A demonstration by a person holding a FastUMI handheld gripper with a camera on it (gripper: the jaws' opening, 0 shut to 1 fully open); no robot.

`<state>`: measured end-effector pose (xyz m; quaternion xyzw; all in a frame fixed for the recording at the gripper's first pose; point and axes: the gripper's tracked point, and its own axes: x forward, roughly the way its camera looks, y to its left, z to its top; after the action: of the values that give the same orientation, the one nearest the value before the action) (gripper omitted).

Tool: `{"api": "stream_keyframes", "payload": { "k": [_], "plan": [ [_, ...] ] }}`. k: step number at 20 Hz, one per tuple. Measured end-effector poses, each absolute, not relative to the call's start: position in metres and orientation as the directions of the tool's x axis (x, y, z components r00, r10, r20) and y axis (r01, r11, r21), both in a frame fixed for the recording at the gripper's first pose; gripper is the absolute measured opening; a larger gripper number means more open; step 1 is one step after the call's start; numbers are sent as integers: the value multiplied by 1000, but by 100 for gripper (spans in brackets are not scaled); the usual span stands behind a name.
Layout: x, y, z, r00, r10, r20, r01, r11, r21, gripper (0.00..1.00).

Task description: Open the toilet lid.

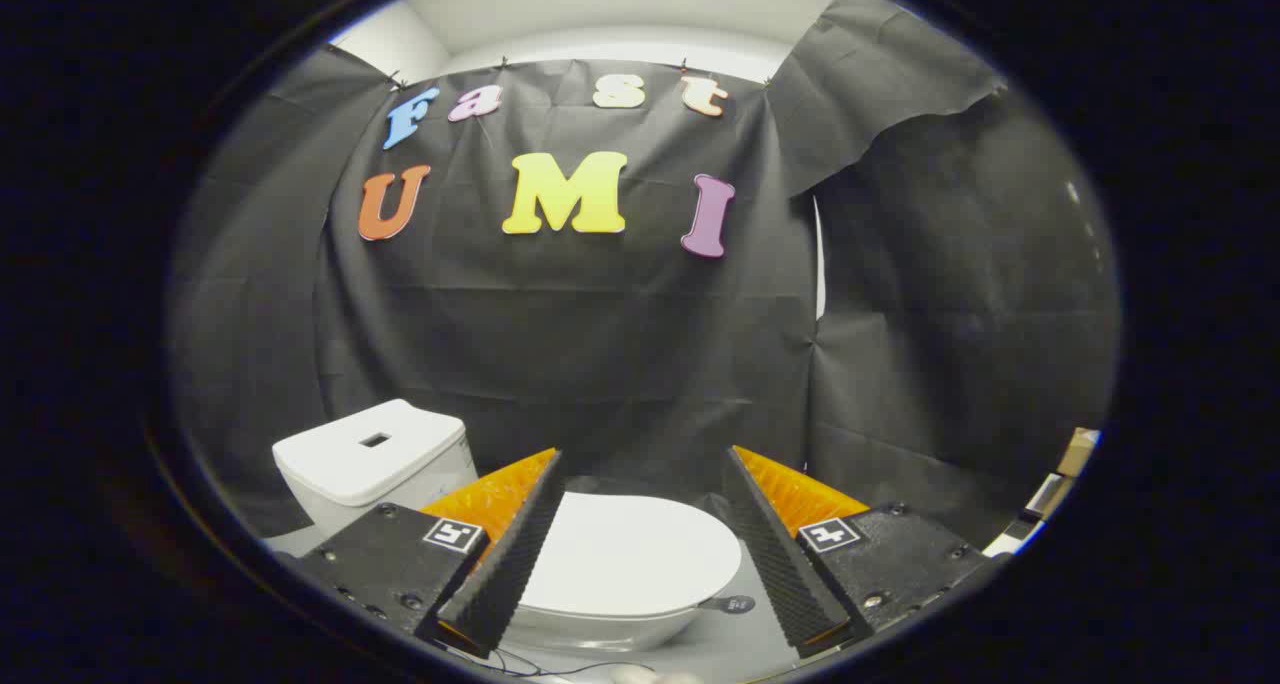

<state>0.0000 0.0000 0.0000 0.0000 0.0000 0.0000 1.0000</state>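
Note:
A white toilet stands below and ahead of me, its tank (372,456) off to the left beyond the left finger. The white lid (625,554) lies flat and closed on the bowl (600,627), showing through the gap between my fingers. My gripper (643,469) is open, its fingers spread wide apart above the lid with nothing held. A small dark round tab (732,604) sits at the lid's right edge, close to the right finger (785,564).
Black cloth walls (620,354) close in behind and on both sides of the toilet. A pale floor (720,649) shows beside the bowl. Some boxes or clutter (1060,479) sit low at the far right, past the cloth.

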Motion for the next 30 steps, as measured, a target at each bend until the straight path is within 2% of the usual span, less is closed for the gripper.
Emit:
{"api": "stream_keyframes", "payload": {
  "k": [12, 22, 30],
  "plan": [
    [6, 1, -16, 999, 7, -45, -7, 1000, 3, 100],
    [2, 8, -2, 999, 36, -17, -36, 999, 5, 100],
    [23, -31, 2, 999, 41, -26, -39, 997, 68, 100]
  ]
}}
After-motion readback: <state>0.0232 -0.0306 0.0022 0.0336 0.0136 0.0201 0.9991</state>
